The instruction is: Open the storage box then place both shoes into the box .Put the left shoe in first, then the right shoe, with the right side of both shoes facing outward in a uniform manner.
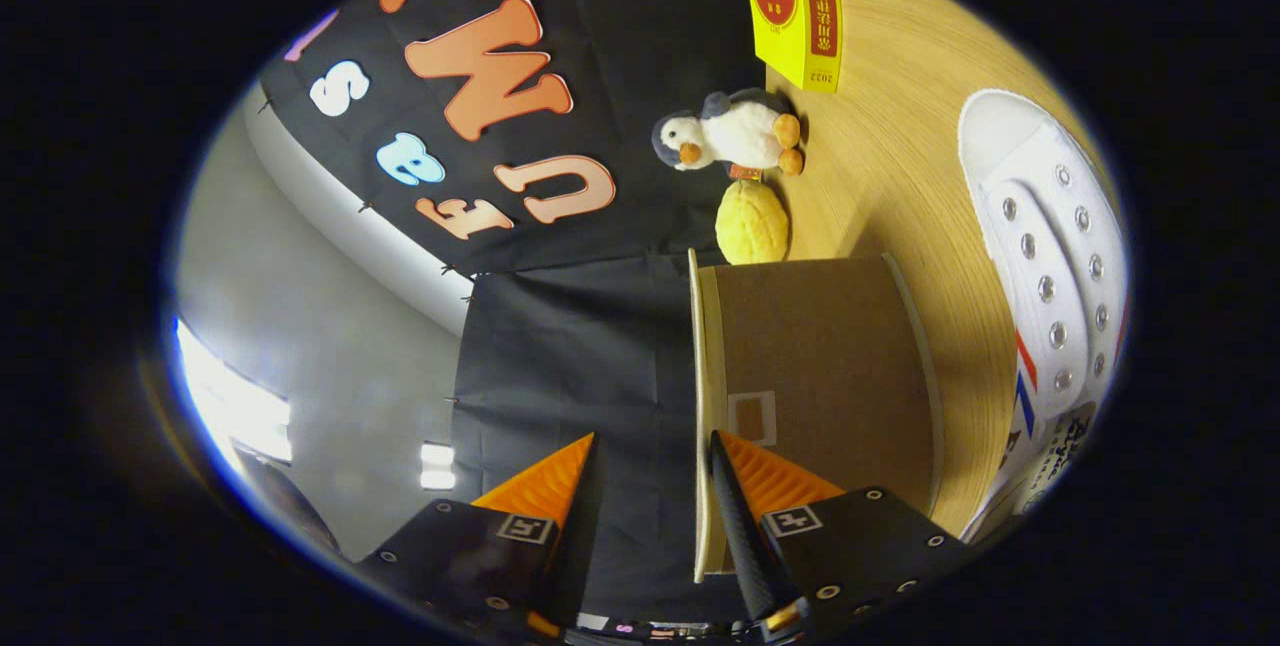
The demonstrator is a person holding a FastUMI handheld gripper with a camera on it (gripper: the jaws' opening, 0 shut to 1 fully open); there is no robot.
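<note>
The view is rolled on its side, so the wooden table (pixel 900 186) stands upright beyond the fingers. The brown storage box (pixel 820 366) sits on it, its pale lid rim (pixel 705 346) facing the booth wall. My gripper (pixel 652 436) is open. One fingertip (pixel 735 486) lies against the lid rim and overlaps the box's side. The other fingertip (pixel 560 476) hangs free before the black cloth. The rim runs just inside the gap. A white canvas shoe (pixel 1050 266) with metal eyelets and red and blue stripes lies on the table past the box.
A plush penguin (pixel 735 134) and a yellow bun-shaped toy (pixel 752 222) sit on the table beyond the box. A yellow carton (pixel 795 1) stands farther off. A grey wall with bright lights (pixel 235 406) shows beside the cloth.
</note>
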